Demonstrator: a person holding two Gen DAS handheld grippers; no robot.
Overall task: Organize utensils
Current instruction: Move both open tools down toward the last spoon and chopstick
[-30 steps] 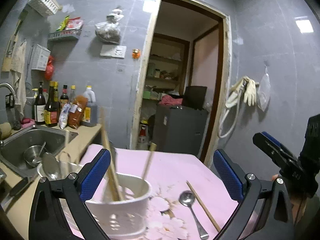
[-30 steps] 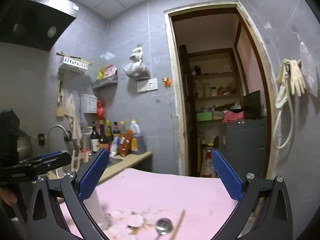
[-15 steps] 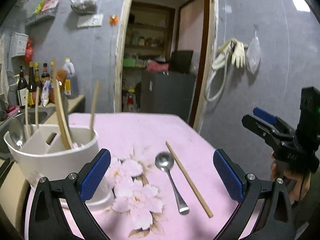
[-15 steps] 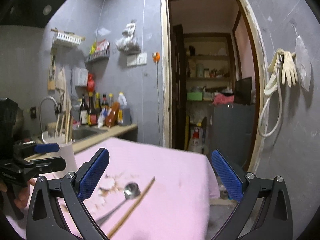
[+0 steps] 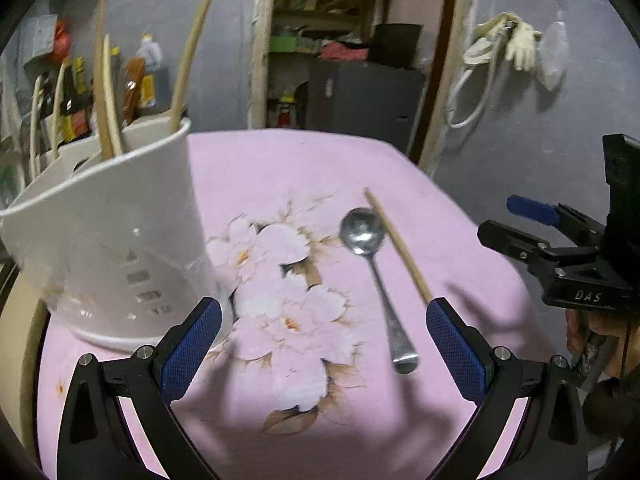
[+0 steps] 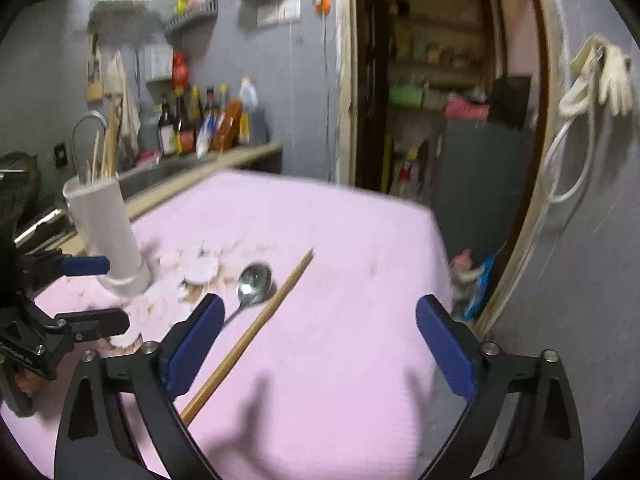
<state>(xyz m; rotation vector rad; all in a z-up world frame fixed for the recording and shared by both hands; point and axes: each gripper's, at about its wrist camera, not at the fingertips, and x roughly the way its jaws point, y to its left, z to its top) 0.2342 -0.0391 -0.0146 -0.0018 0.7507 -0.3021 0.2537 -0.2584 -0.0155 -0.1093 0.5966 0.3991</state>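
Observation:
A white utensil holder (image 5: 120, 232) stands at the left of the pink flowered tablecloth (image 5: 280, 168), with several chopsticks (image 5: 188, 60) upright in it. A metal spoon (image 5: 376, 276) and a loose chopstick (image 5: 400, 248) lie side by side on the cloth. My left gripper (image 5: 320, 320) is open above the cloth, between holder and spoon, with nothing in it. My right gripper (image 6: 320, 312) hovers over the cloth right of the chopstick (image 6: 256, 328) and spoon (image 6: 254, 278). Its jaws are closing, wide apart, with nothing between them. Each gripper also shows in the other's view: right gripper (image 5: 520, 220), left gripper (image 6: 96, 292).
A counter with a sink and bottles (image 6: 200, 120) runs behind the holder (image 6: 108, 236). An open doorway (image 6: 440, 80) lies beyond the table's far edge. Gloves and a hose (image 6: 608, 72) hang on the right wall. A hand (image 5: 600, 328) holds the right gripper.
Both grippers have tipped downward and sunk toward the table. The spoon, loose chopstick and holder now fill the views where wall and doorway did. The right jaws stand slightly narrower.

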